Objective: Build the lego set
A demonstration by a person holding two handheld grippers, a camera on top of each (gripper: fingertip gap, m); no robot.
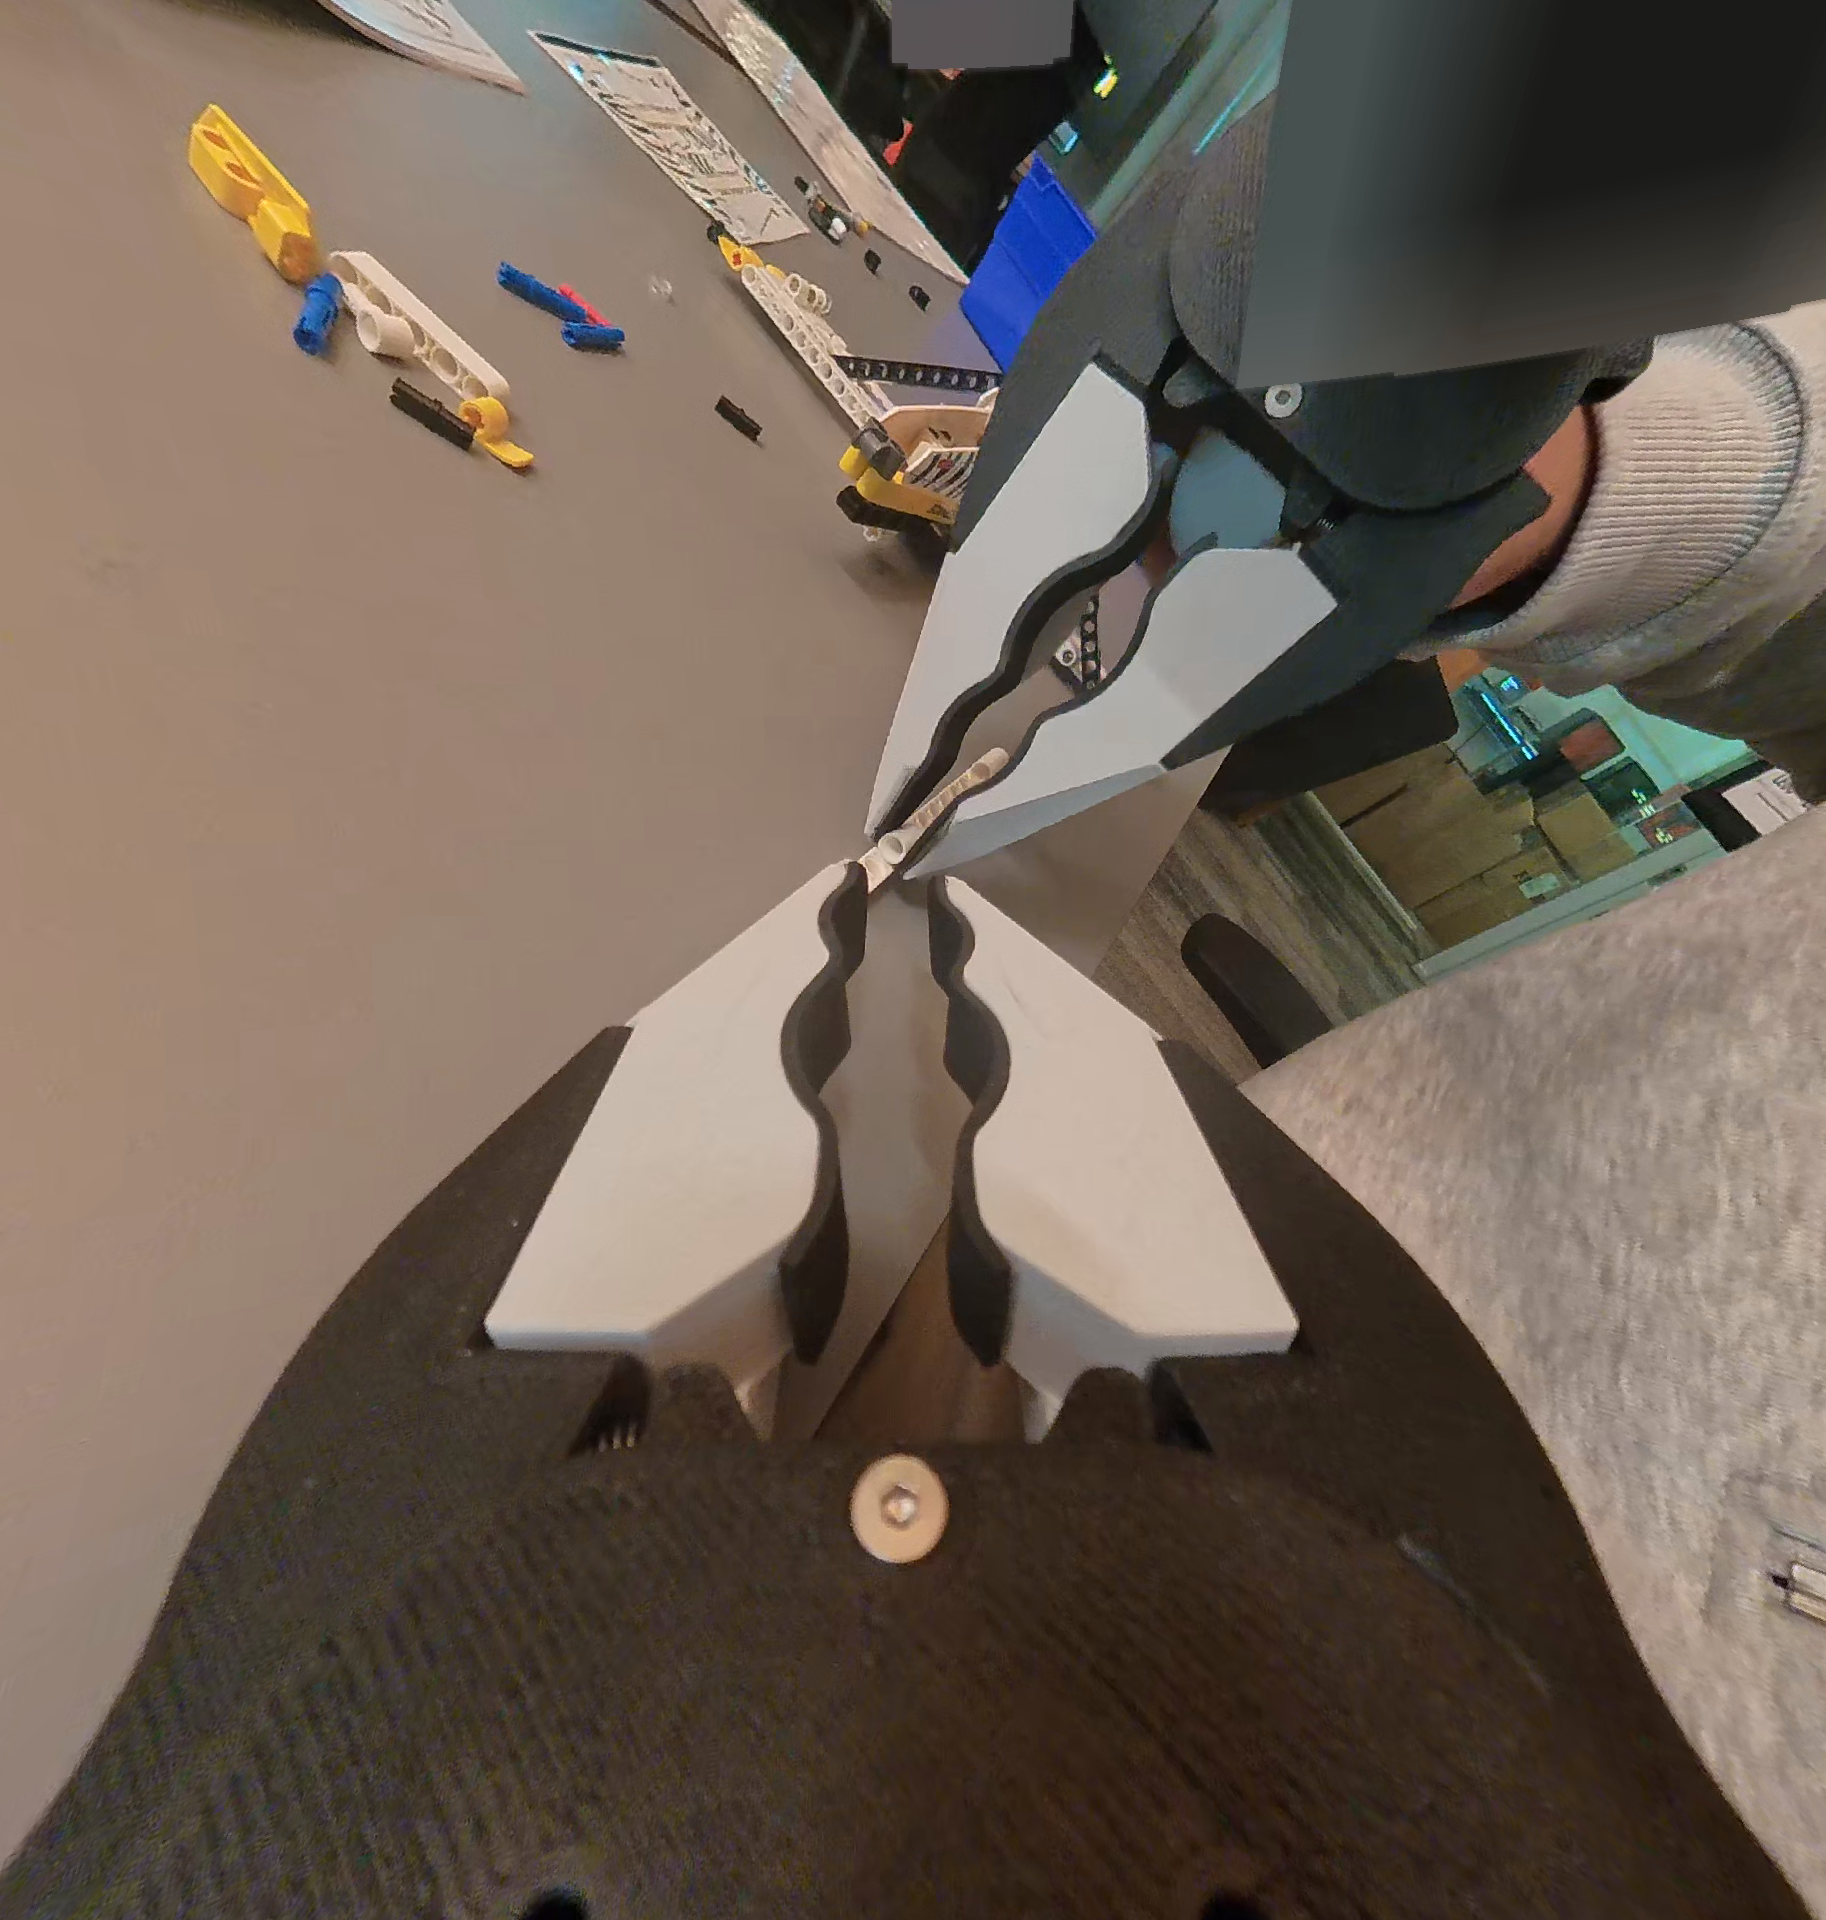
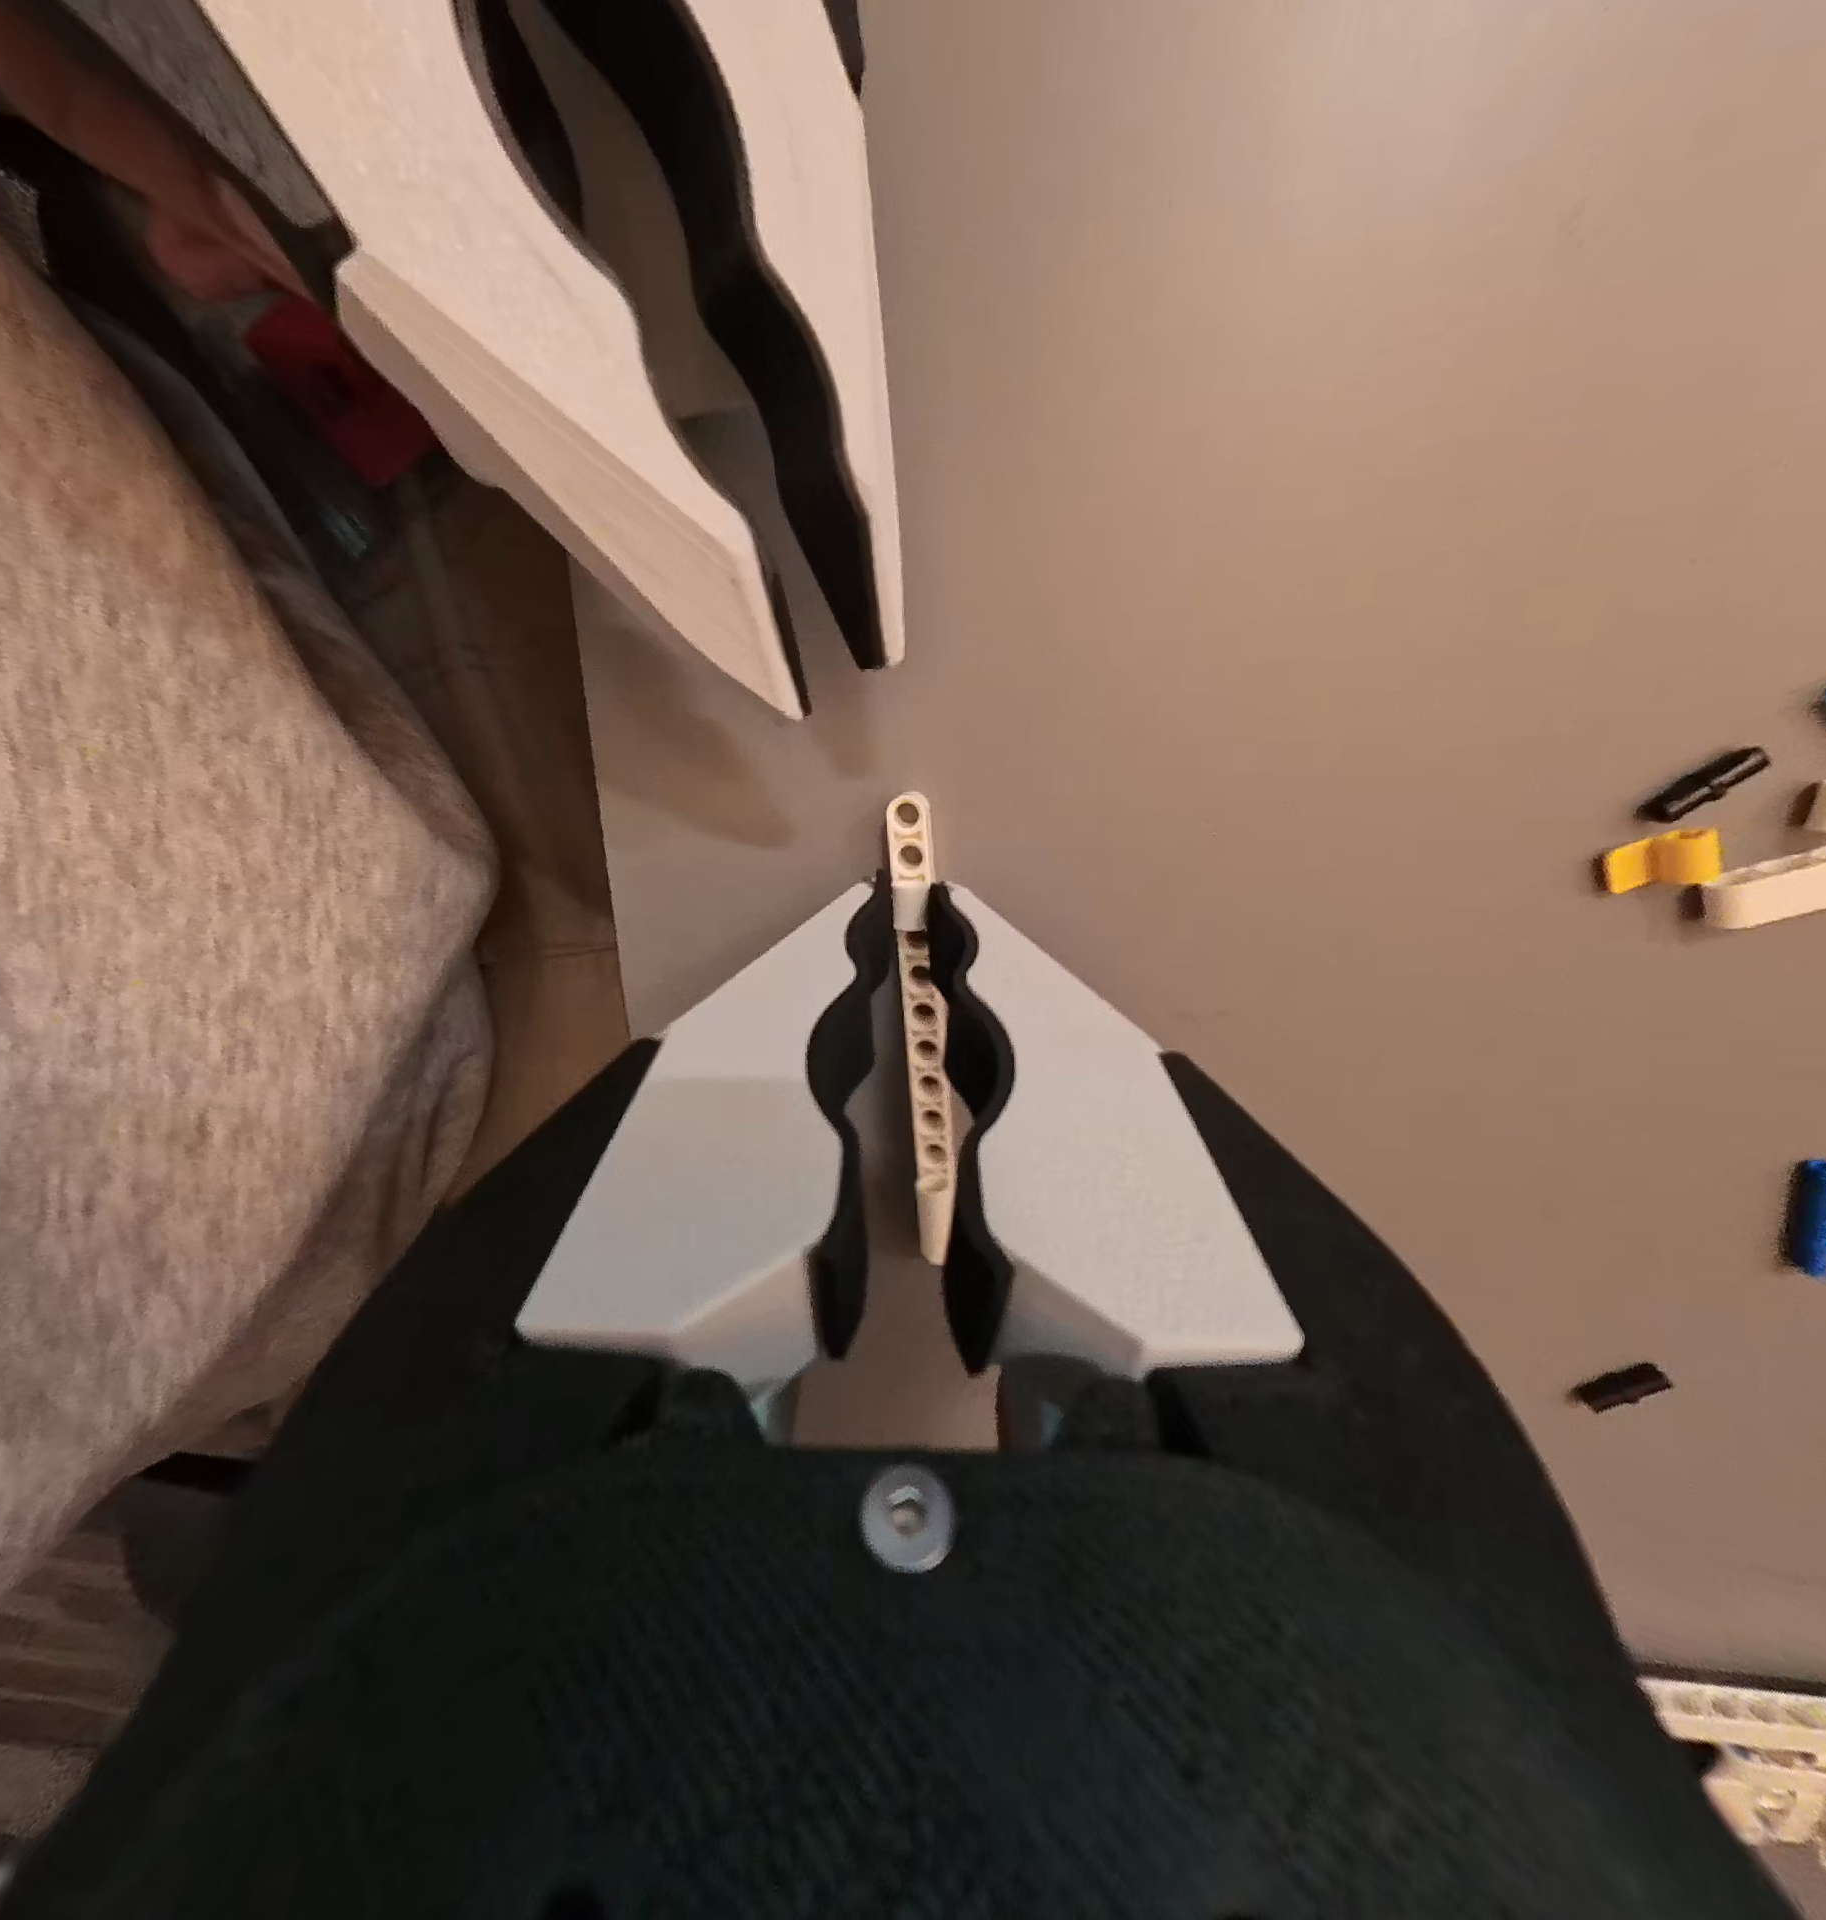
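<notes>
We hold white beam (image 2: 924,1049) in right gripper (image 2: 911,888), pinched edge-on between pads, two-hole end poking out beyond tips. Left gripper (image 1: 901,883) just ahead of that end, tips nearly meeting beam, jaws parted a narrow gap, nothing gripped. Beam looks light, stiff, smooth plastic, thin; we judge it likely to pivot or slip if squeezed only at end. Better hold: flat faces, mid-length. Loose pieces well off to side on surface (image 1: 317,727): yellow connector (image 1: 249,187), blue pins (image 1: 561,307).
</notes>
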